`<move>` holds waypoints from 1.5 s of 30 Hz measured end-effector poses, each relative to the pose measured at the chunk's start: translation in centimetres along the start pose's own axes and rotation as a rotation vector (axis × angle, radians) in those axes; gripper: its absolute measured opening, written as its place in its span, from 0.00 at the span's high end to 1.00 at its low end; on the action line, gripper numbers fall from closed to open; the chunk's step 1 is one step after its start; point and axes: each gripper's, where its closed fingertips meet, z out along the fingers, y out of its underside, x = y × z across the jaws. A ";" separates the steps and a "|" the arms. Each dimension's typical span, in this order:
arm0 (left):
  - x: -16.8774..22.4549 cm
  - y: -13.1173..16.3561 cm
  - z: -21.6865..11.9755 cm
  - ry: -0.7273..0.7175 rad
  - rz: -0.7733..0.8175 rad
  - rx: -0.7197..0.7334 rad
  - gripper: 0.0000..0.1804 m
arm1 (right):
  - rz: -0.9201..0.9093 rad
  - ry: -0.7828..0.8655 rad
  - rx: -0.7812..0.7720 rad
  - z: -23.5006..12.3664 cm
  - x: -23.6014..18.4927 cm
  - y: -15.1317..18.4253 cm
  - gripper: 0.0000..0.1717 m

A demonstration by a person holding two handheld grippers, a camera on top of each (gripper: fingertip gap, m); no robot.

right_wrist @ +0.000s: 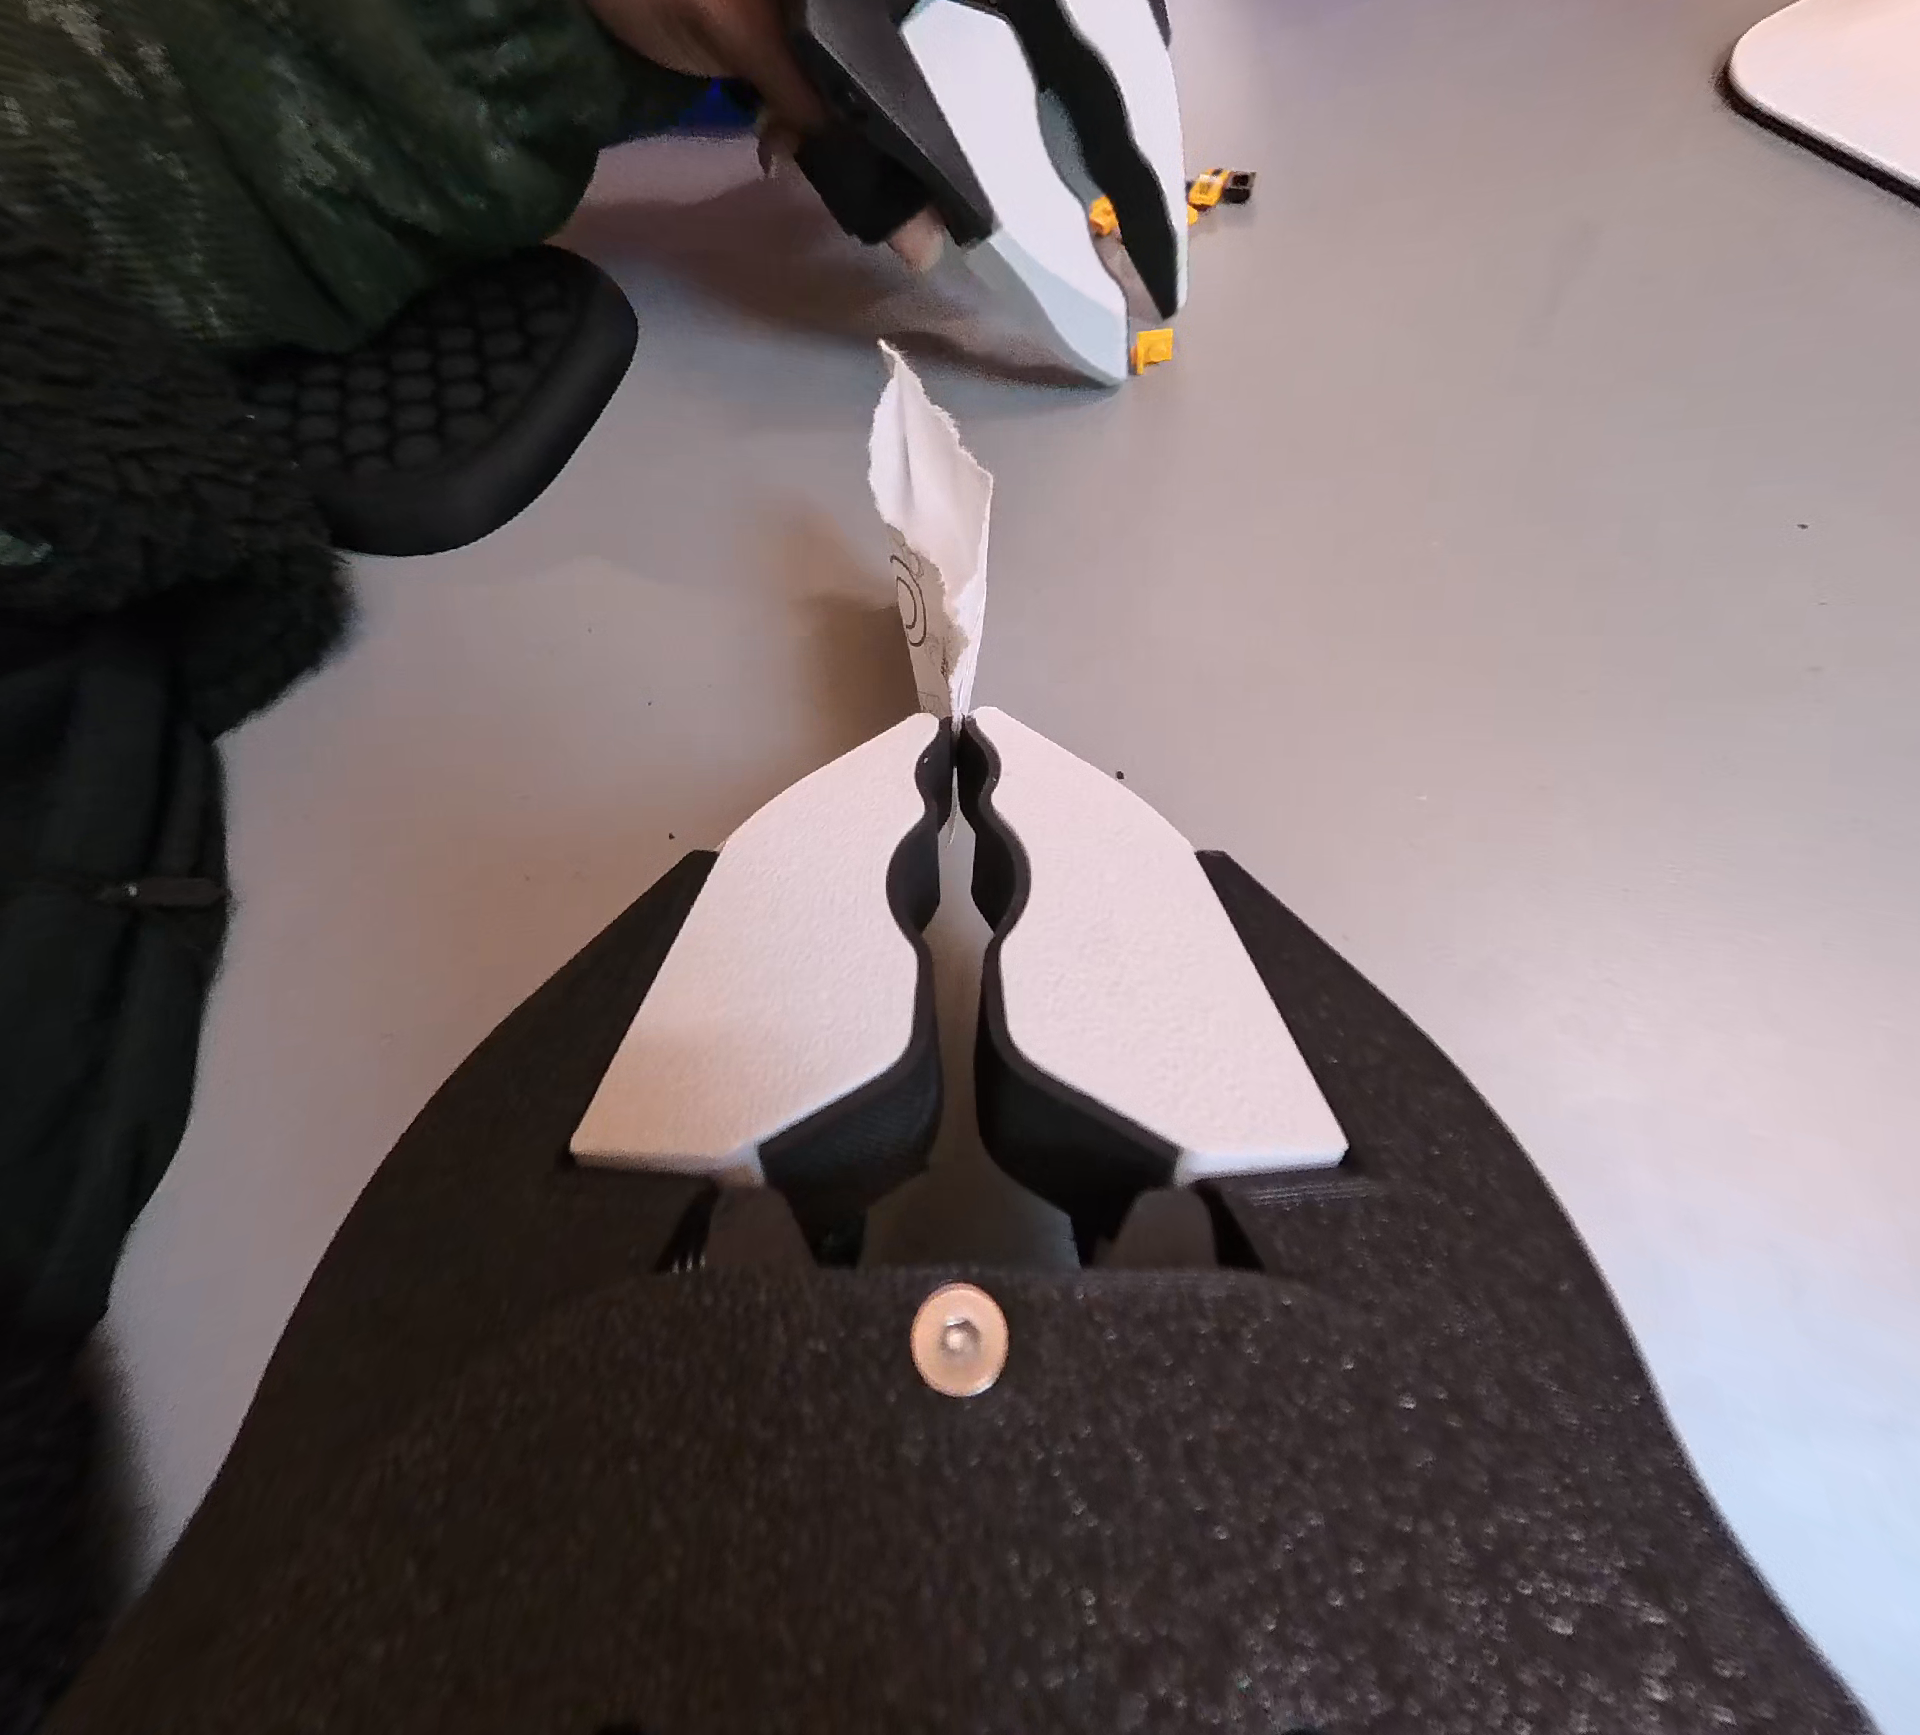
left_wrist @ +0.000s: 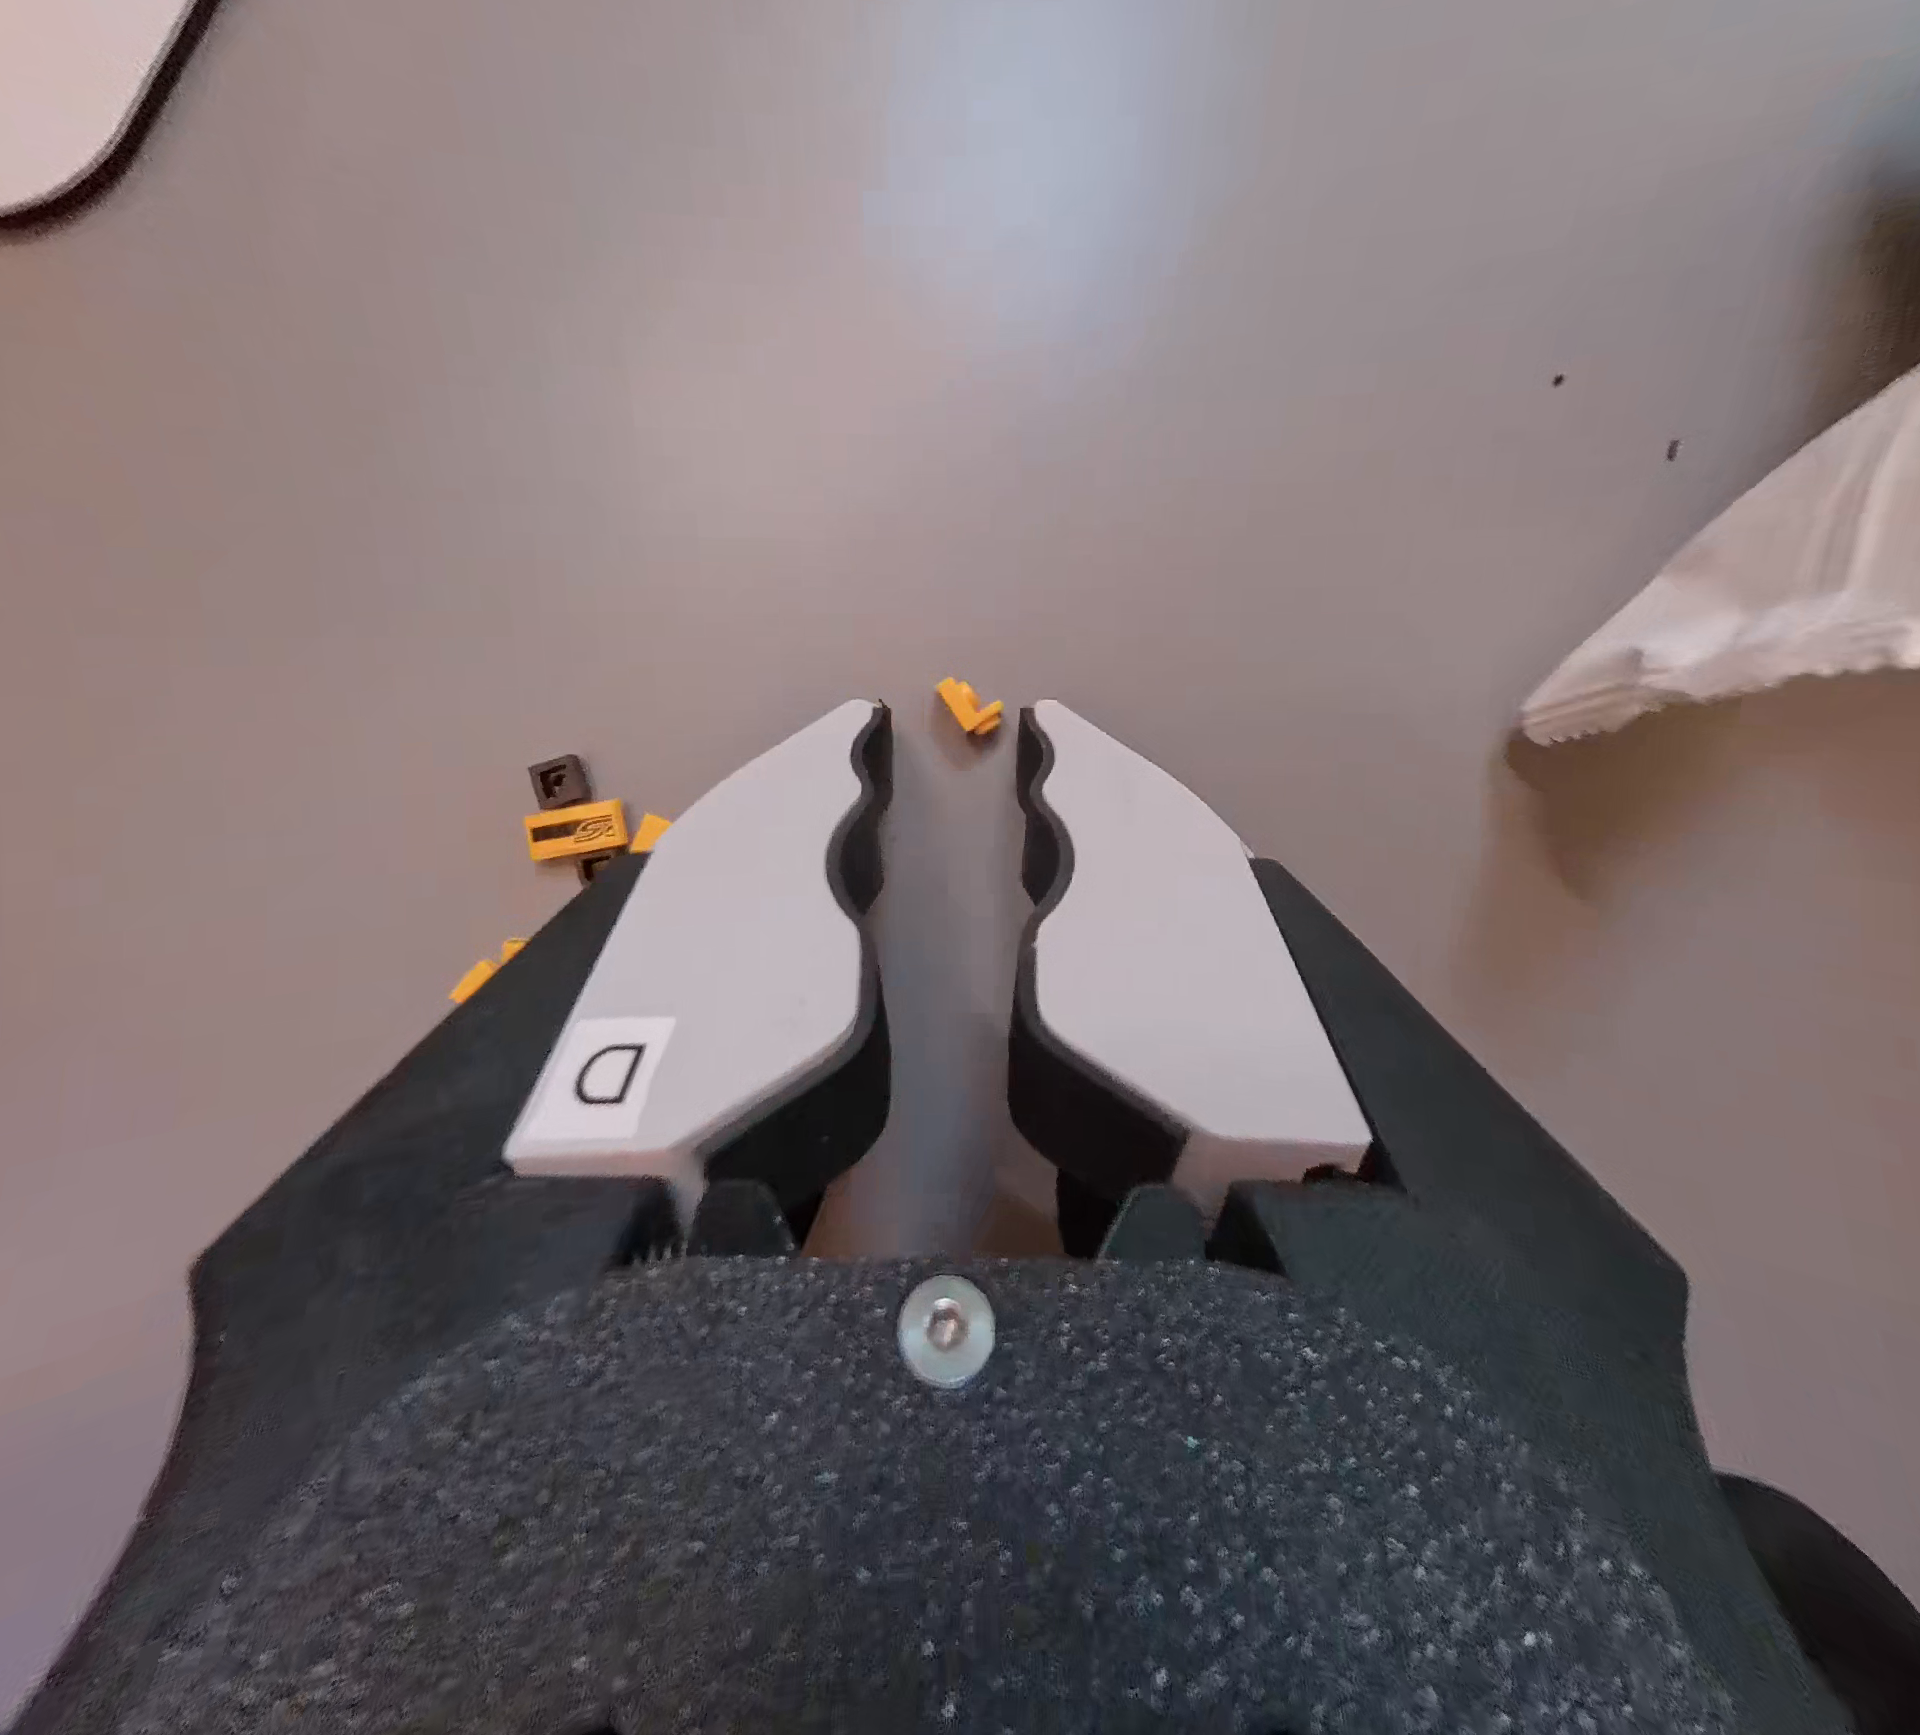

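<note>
My left gripper [left_wrist: 956, 724] is open and points down at the grey table [left_wrist: 935, 283]. A small yellow plastic piece [left_wrist: 968, 709] lies on the table just ahead of its fingertips, nearer the right one, and neither pad presses on it. In the right wrist view the left gripper [right_wrist: 1138, 335] stands with its tips at the table beside that yellow piece [right_wrist: 1153, 350]. My right gripper [right_wrist: 957, 729] is shut on a torn white paper packet [right_wrist: 935, 490], which sticks out beyond its tips above the table. The packet also shows at the right edge of the left wrist view [left_wrist: 1745, 605].
A yellow block [left_wrist: 575, 833] and a black cube [left_wrist: 558, 781] lie left of the left gripper, with more yellow bits half hidden beneath it. A white pad with a black edge [left_wrist: 83, 2] lies at the far left. A green sleeve [right_wrist: 260, 75] and a black armrest [right_wrist: 468, 407] are near the table's edge. One gripper's finger ends stand about 15 centimetres off the other's. My left gripper is the nearer one to the black cube [left_wrist: 558, 781]: about 6 centimetres, against 20 centimetres.
</note>
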 end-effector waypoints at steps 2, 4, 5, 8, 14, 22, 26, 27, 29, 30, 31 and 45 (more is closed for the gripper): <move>0.1 -0.1 0.2 0.026 -0.019 0.007 0.94 | 0.000 0.000 0.001 0.0 0.0 0.0 1.00; 0.2 -0.2 0.1 0.016 0.012 0.018 0.96 | 0.000 0.000 -0.001 0.0 0.0 0.1 1.00; 0.7 -0.7 -0.2 0.038 0.035 0.045 0.96 | 0.000 0.002 -0.002 0.0 0.1 0.1 1.00; 4.7 -4.0 -2.9 0.198 0.117 0.227 0.96 | 0.001 0.014 -0.017 0.1 0.2 0.3 1.00; 11.8 -6.0 -4.9 0.337 0.338 0.303 0.95 | 0.001 0.016 -0.039 0.6 0.1 0.5 1.00; 10.2 -5.1 -4.2 0.241 0.367 0.239 0.86 | 0.009 0.008 -0.026 0.4 0.0 0.4 1.00; 2.4 -3.9 -5.3 -0.034 0.152 0.175 0.87 | 0.014 0.018 -0.019 0.1 0.3 0.3 1.00; 0.1 -2.7 -5.0 -0.109 0.087 0.118 0.85 | 0.016 0.017 -0.017 0.0 0.4 0.3 1.00; -2.8 -0.5 -3.9 -0.199 -0.035 0.025 0.83 | 0.017 0.012 -0.020 0.2 0.3 0.4 1.00; -3.4 0.5 -3.3 -0.203 -0.088 -0.021 0.82 | 0.016 0.011 -0.024 0.2 0.2 0.4 1.00; -3.8 1.3 -2.7 -0.217 -0.117 -0.063 0.80 | 0.016 0.010 -0.025 0.2 0.2 0.5 1.00; -5.6 2.8 -2.6 -0.217 -0.157 -0.091 0.83 | 0.030 -0.004 -0.010 -0.1 0.1 0.4 1.00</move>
